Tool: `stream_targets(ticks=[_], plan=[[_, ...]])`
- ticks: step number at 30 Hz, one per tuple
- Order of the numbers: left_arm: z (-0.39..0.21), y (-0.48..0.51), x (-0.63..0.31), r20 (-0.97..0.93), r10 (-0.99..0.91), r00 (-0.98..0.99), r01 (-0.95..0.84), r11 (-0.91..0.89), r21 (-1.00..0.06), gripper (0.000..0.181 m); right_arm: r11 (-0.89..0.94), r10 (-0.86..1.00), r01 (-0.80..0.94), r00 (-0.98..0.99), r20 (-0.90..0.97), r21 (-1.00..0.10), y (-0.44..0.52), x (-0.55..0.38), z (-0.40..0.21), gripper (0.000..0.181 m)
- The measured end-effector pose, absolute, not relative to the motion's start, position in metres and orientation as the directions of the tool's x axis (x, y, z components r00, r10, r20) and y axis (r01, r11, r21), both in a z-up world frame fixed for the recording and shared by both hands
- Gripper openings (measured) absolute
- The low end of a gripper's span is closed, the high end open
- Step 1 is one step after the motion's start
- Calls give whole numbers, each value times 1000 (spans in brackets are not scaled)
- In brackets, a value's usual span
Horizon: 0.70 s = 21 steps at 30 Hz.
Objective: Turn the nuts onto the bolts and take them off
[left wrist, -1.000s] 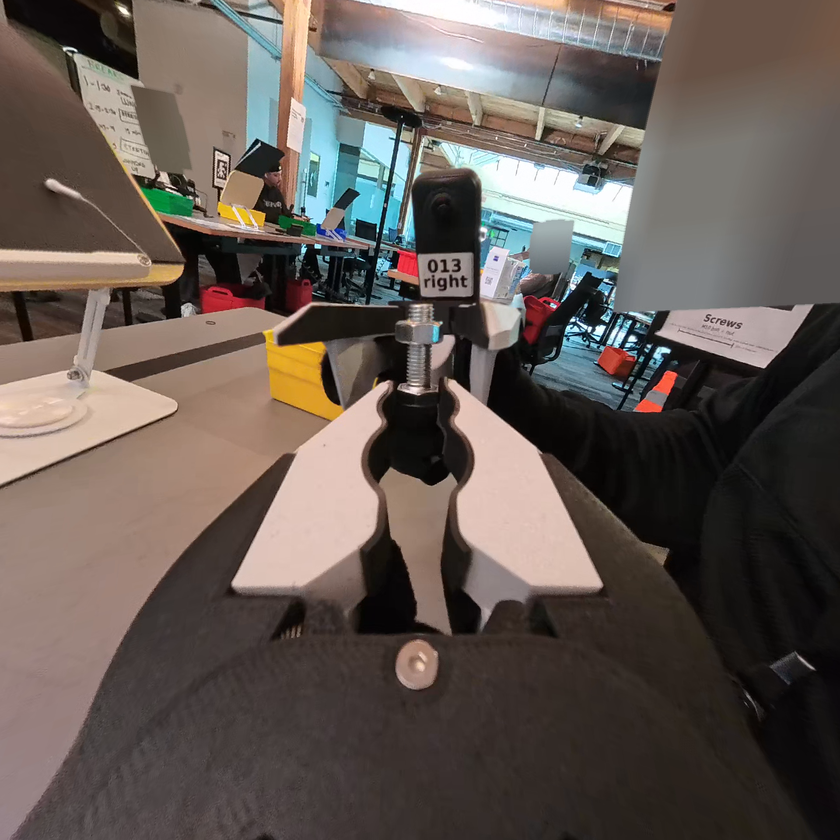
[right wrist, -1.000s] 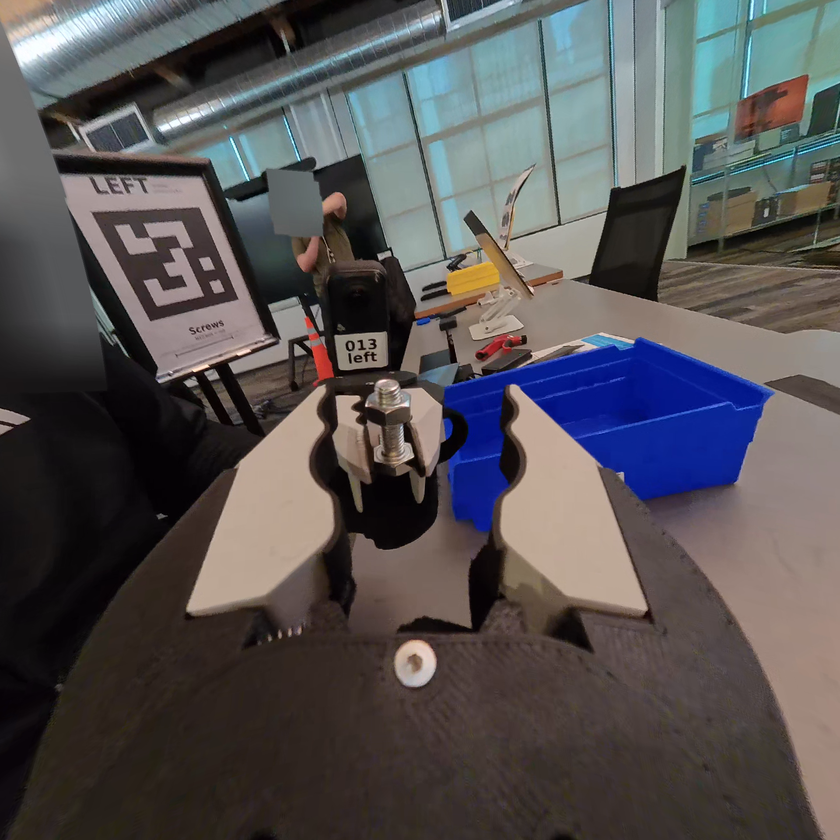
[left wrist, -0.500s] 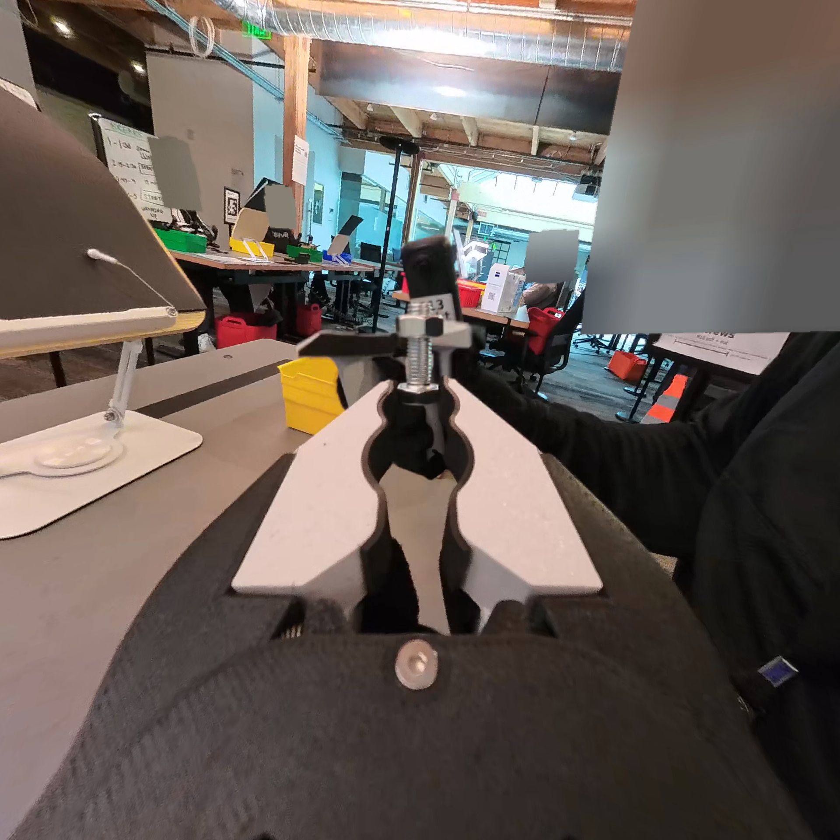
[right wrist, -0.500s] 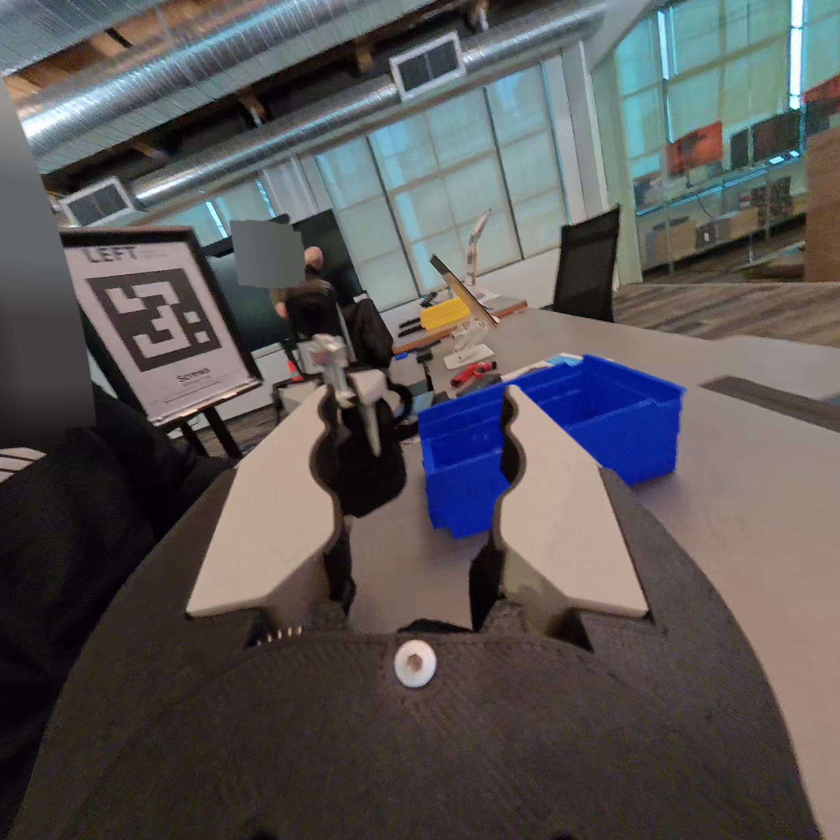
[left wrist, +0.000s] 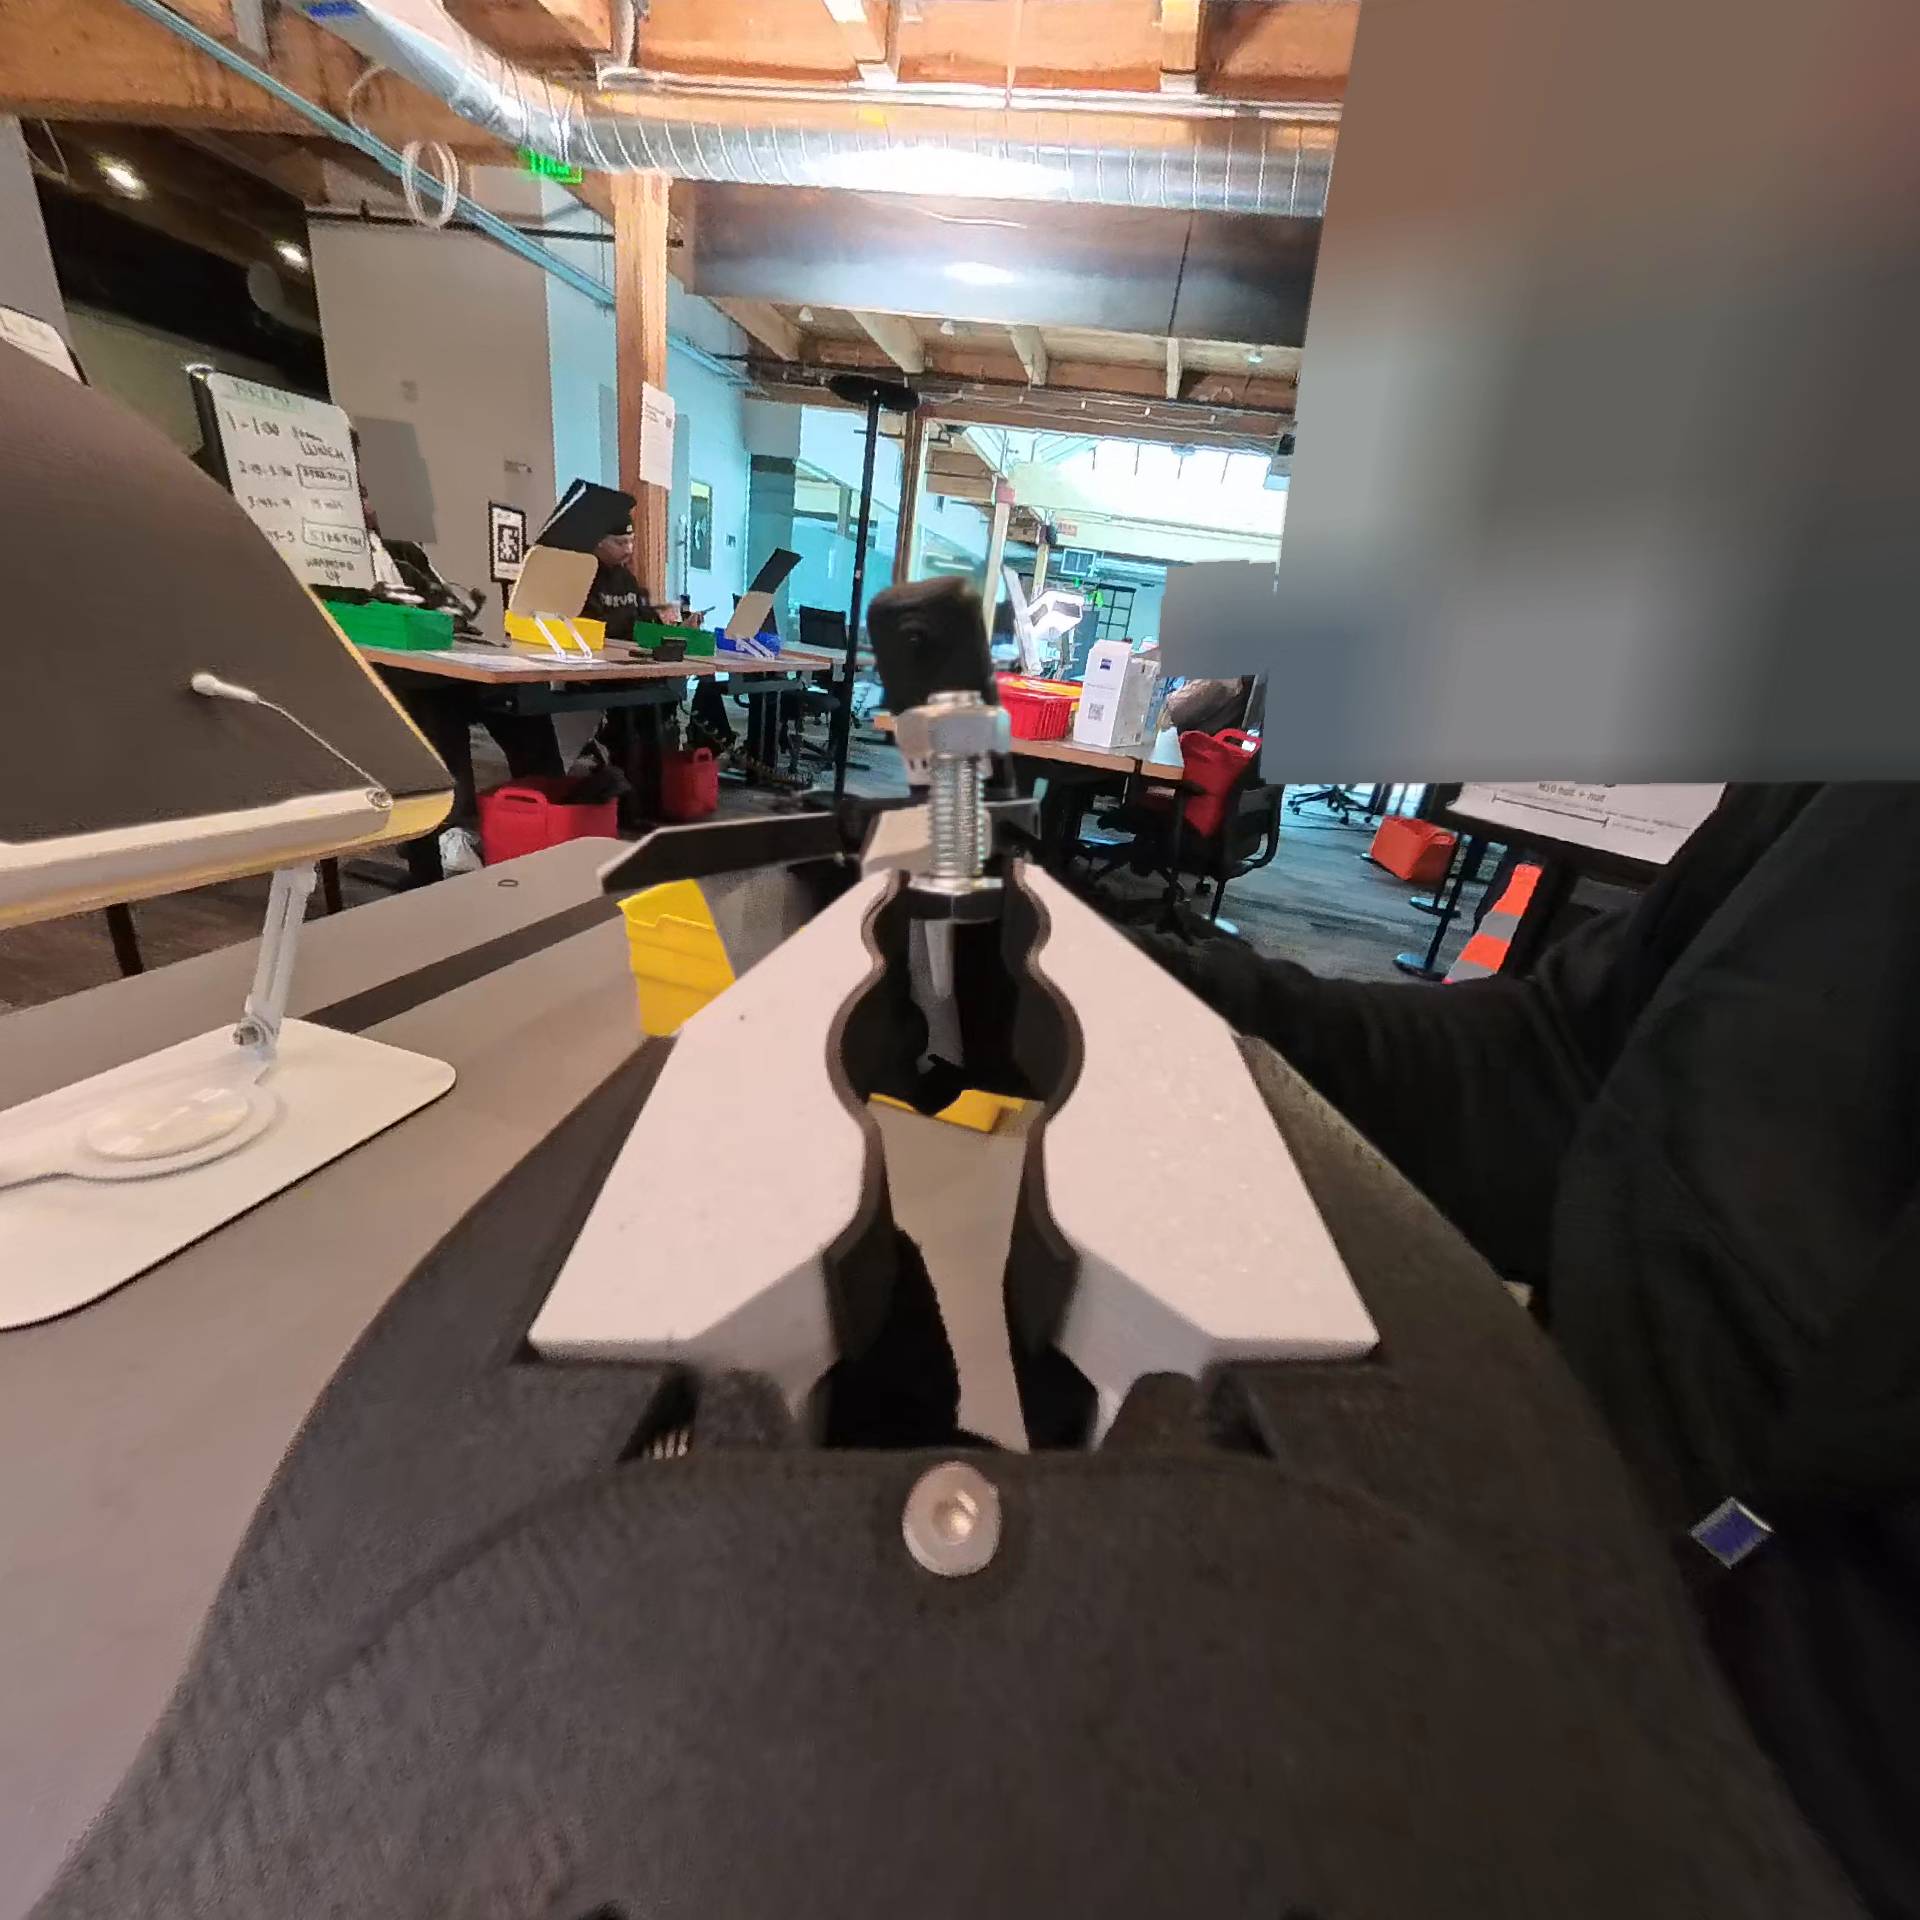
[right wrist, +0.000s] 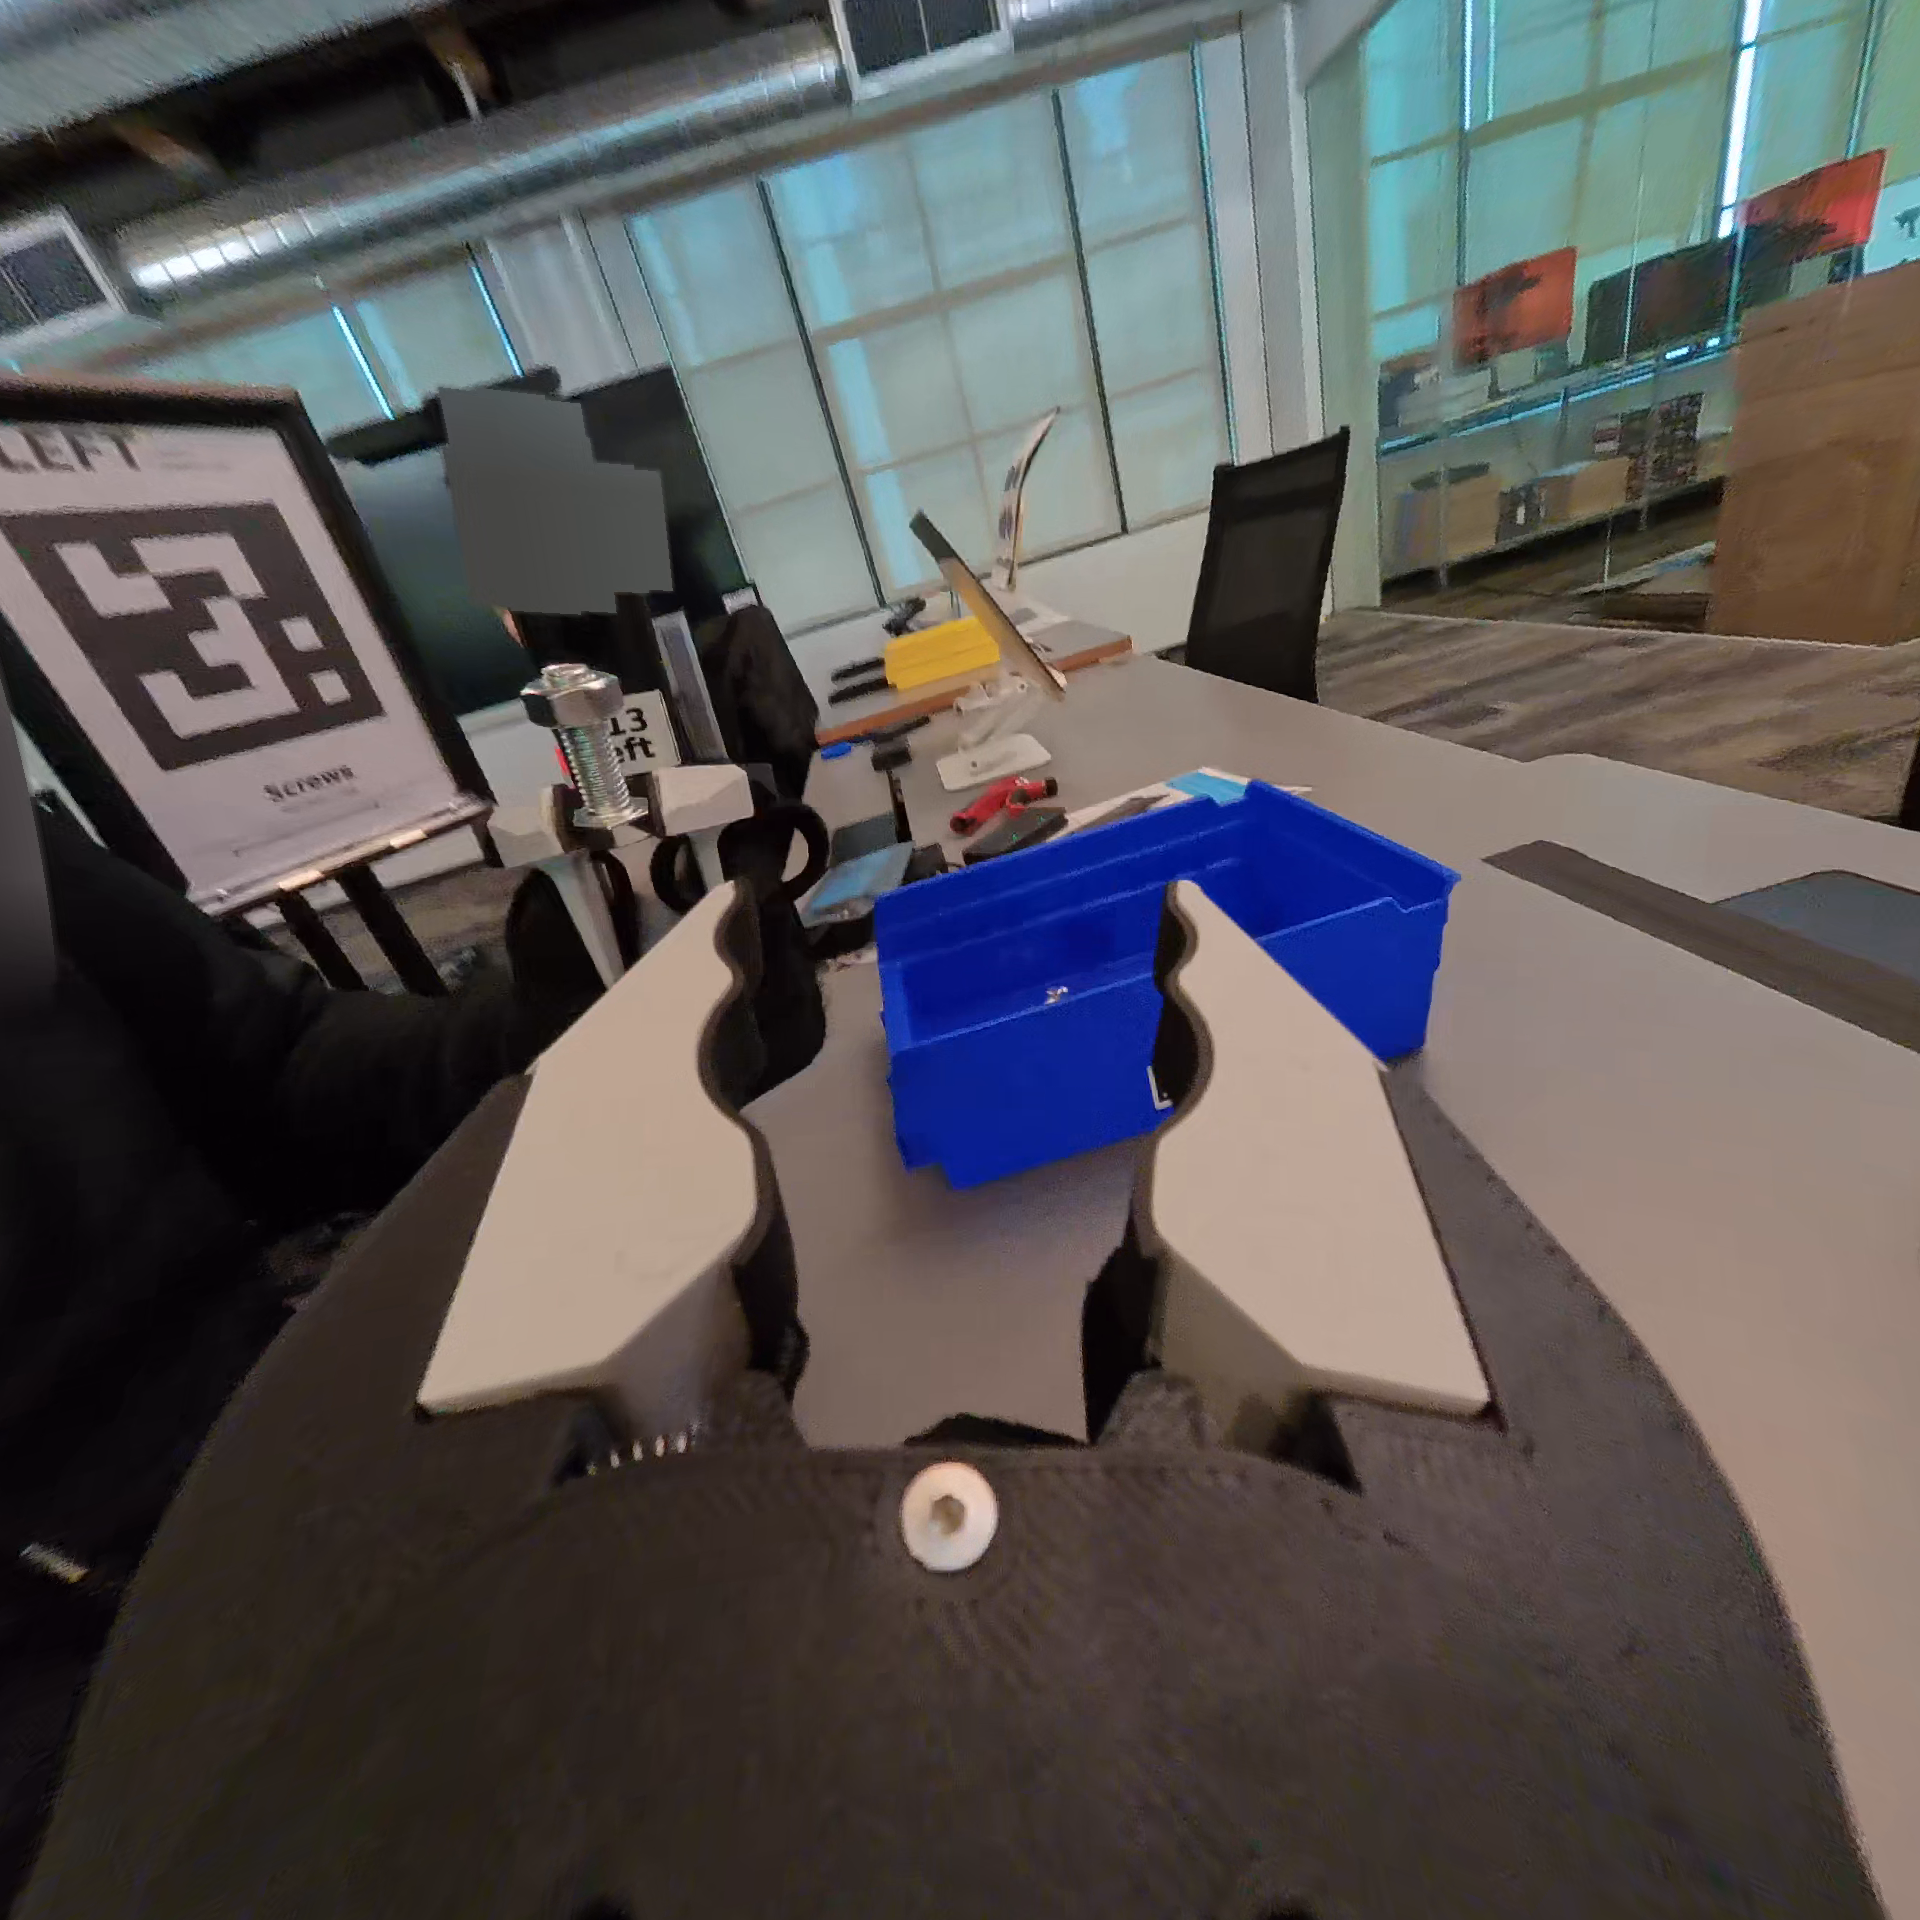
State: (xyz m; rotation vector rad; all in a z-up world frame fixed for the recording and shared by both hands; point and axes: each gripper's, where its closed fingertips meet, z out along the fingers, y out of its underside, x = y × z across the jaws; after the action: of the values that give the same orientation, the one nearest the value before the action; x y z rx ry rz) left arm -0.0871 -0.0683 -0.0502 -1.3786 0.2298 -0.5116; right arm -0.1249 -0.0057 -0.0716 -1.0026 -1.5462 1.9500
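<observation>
- Fingers of the left gripper (left wrist: 954, 899) are clenched on the hex head of the bolt (left wrist: 957, 821), holding it upright with the threaded shank rising clear above the tips.
- Fingers of the right gripper (right wrist: 961, 925) stand spread apart and grasp nothing; only grey table (right wrist: 1621, 1122) and the blue bin (right wrist: 1320, 940) show between them.
- Nut (left wrist: 953, 727): seated at the very top of the bolt's thread, well above the clamped head. A long run of bare thread lies below it.
- Right wrist view confirms this: the nut (right wrist: 570, 694) caps the shank (right wrist: 596, 774), and the left gripper (right wrist: 613, 821) holds the bolt head below.
- Right gripper, seen from the left wrist view (left wrist: 831, 831), sits just behind the bolt, below the level of the nut and not touching it.
- Blue bin, to the right of the bolt in the right wrist view, appears nearly empty; one small bright speck lies on its floor, too small to identify.
- Yellow bin (left wrist: 670, 956) lies on the table beyond the bolt in the left wrist view; its contents are hidden.
- Assessment of progress: with the nut at the thread's end, it is either barely started or almost off; direction cannot be determined.
- Work outstanding, in my judgement: the right gripper must re-engage the nut to finish either run.
- Risk noted: a nut this near the end could drop free if knocked.
</observation>
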Motion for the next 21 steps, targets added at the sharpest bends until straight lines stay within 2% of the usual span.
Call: stream_targets(ticks=[2,4,8,11,13,15,18,21], plan=[[-51,-67,-86,136,-479,867,207,97,-974,15,-318,701,69,-655,-283,-946,-1,-119,-66,78],[-56,-64,-85,141,-474,869,203,83,-976,15,-320,665,53,-698,-264,-946,-18,-115,-53,91],[-65,-60,-77,147,-492,858,202,60,-978,15,-229,622,53,-760,-189,-972,-68,-117,-40,94],[-63,-61,-74,143,-500,854,200,62,-978,15,-254,618,72,-755,-219,-964,-69,-123,-41,90],[-59,-63,-78,147,-490,859,207,71,-976,15,-304,632,86,-727,-269,-949,-50,-125,-46,93],[-52,-68,-84,152,-495,855,228,96,-969,15,-308,683,99,-669,-293,-946,-22,-127,-62,62],[-54,-68,-88,147,-487,861,219,95,-971,15,-356,703,131,-615,-358,-925,8,-126,-85,75],[-61,-65,-85,155,-491,857,219,76,-973,15,-340,664,91,-682,-308,-936,-13,-118,-66,88]])
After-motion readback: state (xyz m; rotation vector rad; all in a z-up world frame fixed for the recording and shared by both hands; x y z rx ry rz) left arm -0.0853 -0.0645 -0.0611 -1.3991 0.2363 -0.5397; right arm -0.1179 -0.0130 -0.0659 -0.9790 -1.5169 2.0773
